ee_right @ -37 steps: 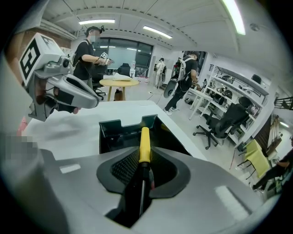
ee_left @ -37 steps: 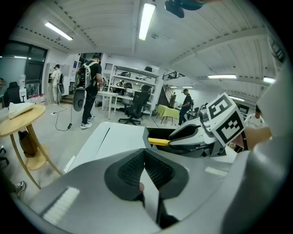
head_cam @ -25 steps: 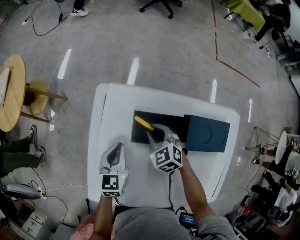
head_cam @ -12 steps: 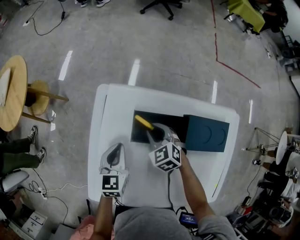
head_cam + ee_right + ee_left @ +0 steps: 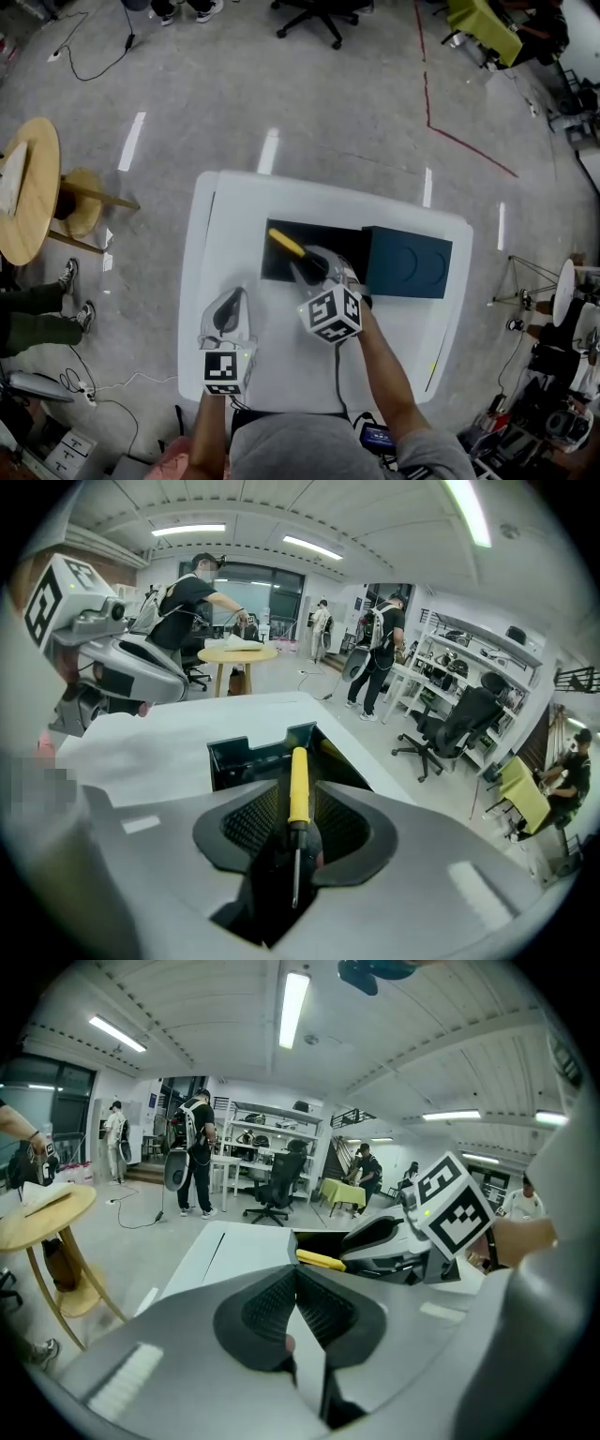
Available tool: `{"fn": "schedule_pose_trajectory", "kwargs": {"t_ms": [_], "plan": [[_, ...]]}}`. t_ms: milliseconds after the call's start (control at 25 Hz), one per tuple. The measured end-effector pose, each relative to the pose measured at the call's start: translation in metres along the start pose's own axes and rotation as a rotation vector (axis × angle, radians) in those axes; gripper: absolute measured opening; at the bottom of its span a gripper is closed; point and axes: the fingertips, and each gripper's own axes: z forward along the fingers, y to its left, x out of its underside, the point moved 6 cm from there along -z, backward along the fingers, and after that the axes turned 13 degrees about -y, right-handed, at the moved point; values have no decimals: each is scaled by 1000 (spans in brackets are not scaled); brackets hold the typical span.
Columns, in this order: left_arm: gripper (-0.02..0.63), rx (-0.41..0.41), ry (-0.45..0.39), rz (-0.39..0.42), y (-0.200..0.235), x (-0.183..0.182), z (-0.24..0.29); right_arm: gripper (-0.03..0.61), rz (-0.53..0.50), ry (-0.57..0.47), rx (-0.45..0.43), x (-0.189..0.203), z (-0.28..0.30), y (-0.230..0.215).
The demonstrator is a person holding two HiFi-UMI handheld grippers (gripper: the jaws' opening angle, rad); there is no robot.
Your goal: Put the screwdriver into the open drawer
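Yellow is the handle of the screwdriver [image 5: 287, 243], and against the head view of a second ago it has barely shifted: it slants up-left over the dark inside of the open drawer [image 5: 328, 240], as it did then. Both grippers also sit where they were. The change is at the right gripper [image 5: 310, 268], whose jaws are opening. In the right gripper view the screwdriver [image 5: 298, 787] lies between them, shaft toward the camera and handle toward the drawer [image 5: 246, 754], and the ribbed pads [image 5: 246, 825] stand off from the handle on either side, no longer clenched on it. Whether the black collar touches the right-hand jaw I cannot tell.

The left gripper [image 5: 228, 315] hangs over bare white table [image 5: 234, 211], near the drawer's front-left corner. Its own view shows the jaws [image 5: 294, 1281] pressed together with nothing between them, and past them the yellow handle [image 5: 322, 1261] and the right gripper [image 5: 380, 1241].

Round about: a blue cabinet [image 5: 409, 263] butts against the drawer's right side, and the drawer's far wall rises just past the handle's end. Off the table, a round wooden table [image 5: 30, 187] stands at the left with a person's legs [image 5: 42, 319] below it — these have slid lower in the picture than before. An office chair [image 5: 314, 11] sits at the top edge, and a red line [image 5: 469, 145] crosses the grey floor.
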Motion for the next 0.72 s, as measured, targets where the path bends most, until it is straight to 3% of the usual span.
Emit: {"fn": "schedule_pose_trajectory", "kwargs": {"t_ms": [360,720], "plan": [[12,12,-62,36,-17,-26,-24,124,62,-83,59,-19,-44,2],[12,35,-140,76,-53,-54,-57,110,77,-200,205,-32,-127,6]]}}
